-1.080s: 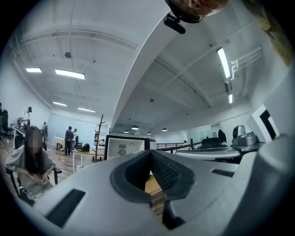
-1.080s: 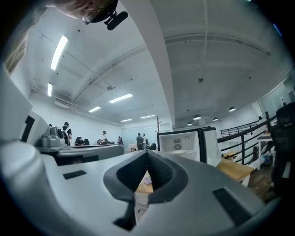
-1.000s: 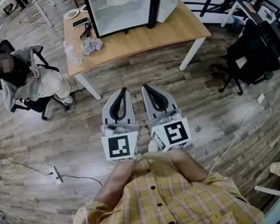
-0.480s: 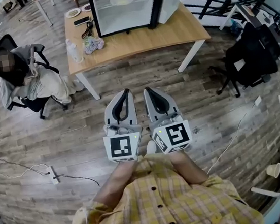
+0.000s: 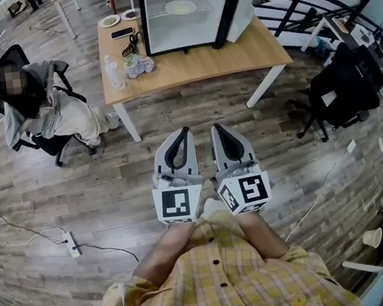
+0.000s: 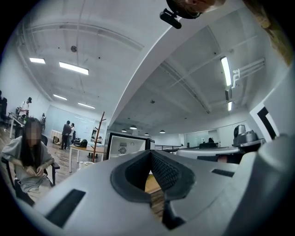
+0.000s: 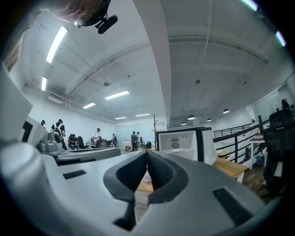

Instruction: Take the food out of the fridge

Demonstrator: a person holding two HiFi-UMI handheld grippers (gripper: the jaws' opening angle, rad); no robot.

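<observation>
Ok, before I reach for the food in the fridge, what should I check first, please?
1. Fridge door open: ok, it is swung aside to the right.
2. Food seen: cannot tell; a pale plate lies on the shelf, contents unclear.
3. Jaws ready: not ok; left gripper and right gripper are both shut and empty.
4. Fridge within reach: probably not ok; both grippers are short of the table.
5. Way free: ok; the seated person is off to the left.

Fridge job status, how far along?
Done: the fridge door is open. In hand: nothing; the left gripper and right gripper have jaws together, empty, over the floor short of the table. Left: reach in and take out the plate inside.
</observation>
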